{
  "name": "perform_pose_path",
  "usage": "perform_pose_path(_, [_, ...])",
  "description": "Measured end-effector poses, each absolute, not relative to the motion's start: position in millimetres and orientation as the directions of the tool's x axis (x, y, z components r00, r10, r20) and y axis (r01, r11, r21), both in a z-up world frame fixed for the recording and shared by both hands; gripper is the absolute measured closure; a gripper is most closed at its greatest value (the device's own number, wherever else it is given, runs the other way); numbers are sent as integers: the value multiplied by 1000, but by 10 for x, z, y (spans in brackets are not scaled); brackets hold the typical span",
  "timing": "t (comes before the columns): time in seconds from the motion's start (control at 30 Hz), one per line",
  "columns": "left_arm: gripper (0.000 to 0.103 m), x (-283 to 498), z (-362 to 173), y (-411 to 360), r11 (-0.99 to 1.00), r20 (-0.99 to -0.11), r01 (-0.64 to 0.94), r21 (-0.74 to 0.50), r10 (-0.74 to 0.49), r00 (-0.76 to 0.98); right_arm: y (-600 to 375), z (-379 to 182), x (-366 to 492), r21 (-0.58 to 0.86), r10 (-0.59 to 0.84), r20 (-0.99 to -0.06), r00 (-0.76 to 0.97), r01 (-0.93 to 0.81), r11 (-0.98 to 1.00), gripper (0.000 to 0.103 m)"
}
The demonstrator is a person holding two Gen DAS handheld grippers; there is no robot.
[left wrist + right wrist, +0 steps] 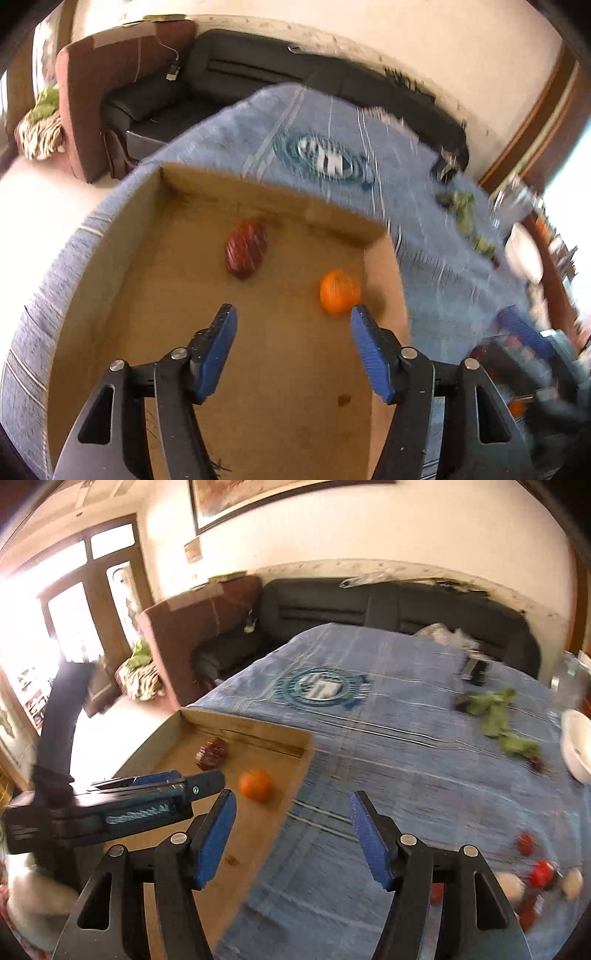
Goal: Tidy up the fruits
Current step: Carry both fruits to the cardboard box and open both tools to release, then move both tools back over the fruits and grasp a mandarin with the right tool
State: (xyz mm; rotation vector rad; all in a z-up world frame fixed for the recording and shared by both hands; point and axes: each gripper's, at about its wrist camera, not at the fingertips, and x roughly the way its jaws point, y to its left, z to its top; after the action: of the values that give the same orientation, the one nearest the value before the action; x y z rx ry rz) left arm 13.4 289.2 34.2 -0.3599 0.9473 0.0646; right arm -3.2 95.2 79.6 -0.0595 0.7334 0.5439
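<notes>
1. The left gripper hangs over the cardboard tray, jaws apart and empty; the right gripper likewise, over the blue cloth.
2. The orange lies just beyond the left gripper's right fingertip, nearer that hand.
3. Farther back sits the dark red fruit.

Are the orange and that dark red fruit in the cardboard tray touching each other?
Apart. In the left wrist view, bare cardboard tray floor shows between the orange and the dark red fruit; the right wrist view shows the same gap.
</notes>
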Motion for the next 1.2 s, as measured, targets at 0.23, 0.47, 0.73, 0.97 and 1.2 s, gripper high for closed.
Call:
perform_pose_path(0.23, [39,57,262,2681,975,-860,-162,-153,-50,508,-125,916,-333,192,400,-618,677,-363,912,30])
perform_pose_path(0.47, [39,-32,248,2623,990,-875,-118,-74,-7,484,-1041,912,-535,221,309,-615,726,-217,951,28])
perform_pose_path(0.73, [39,-103,316,2653,988,-857,-134,-72,7,516,-1551,729,-628,230,255,-640,725,-136,964,28])
perform_pose_path(0.97, [39,-386,991,2375,994,-706,-71,-82,-8,708,-1615,478,-545,252,273,-682,679,-133,959,28])
perform_pose_path(1.2, [37,-273,937,1483,975,-714,141,-173,-223,664,-1334,204,-468,259,320,-735,598,-188,947,28])
